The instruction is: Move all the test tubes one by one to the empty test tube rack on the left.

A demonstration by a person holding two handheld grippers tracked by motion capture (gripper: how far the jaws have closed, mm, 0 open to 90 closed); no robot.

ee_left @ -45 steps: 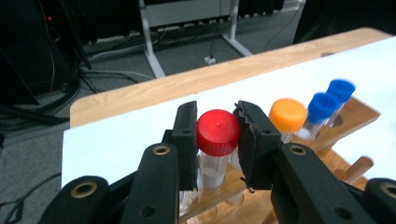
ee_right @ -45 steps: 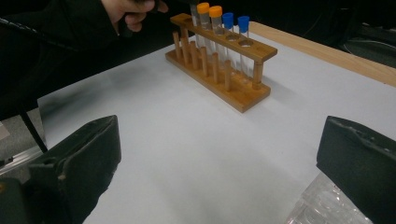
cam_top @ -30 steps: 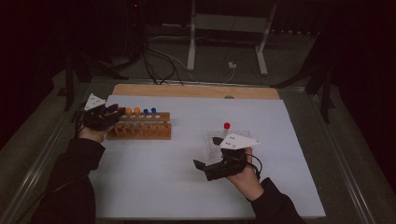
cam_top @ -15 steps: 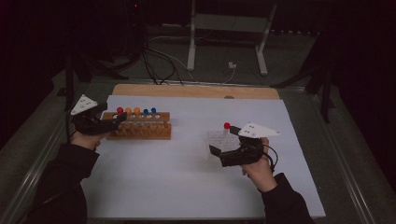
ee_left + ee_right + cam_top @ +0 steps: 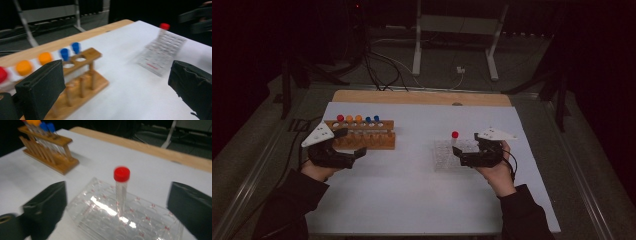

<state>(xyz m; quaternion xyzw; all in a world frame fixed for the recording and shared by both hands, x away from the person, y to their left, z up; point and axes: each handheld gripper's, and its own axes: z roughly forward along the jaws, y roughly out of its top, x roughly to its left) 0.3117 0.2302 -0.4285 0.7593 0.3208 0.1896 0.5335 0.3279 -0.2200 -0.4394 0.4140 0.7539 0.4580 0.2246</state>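
A wooden rack point(image 5: 364, 139) at the left holds several capped tubes: a red one point(image 5: 340, 118), orange ones point(image 5: 45, 57) and blue ones point(image 5: 64, 53). My left gripper point(image 5: 353, 142) hovers just in front of the rack's left end. Its jaws have just been opening and stand open with nothing between them point(image 5: 116, 75). At the right, a clear plastic rack point(image 5: 446, 155) holds one red-capped tube point(image 5: 121, 191). My right gripper point(image 5: 466, 149) is at that rack's right side, open. Its jaws have just been closing a little, with the tube standing between them untouched point(image 5: 118, 187).
A white sheet point(image 5: 422, 200) covers the table, with a bare wooden strip point(image 5: 412, 97) along the far edge. Behind the table are a metal stand point(image 5: 457, 45) and cables point(image 5: 387, 70) on the dark floor.
My left gripper drew back from the wooden rack toward the near side and opened, uncovering the red-capped tube at the rack's left end. My right gripper moved up to the clear rack.
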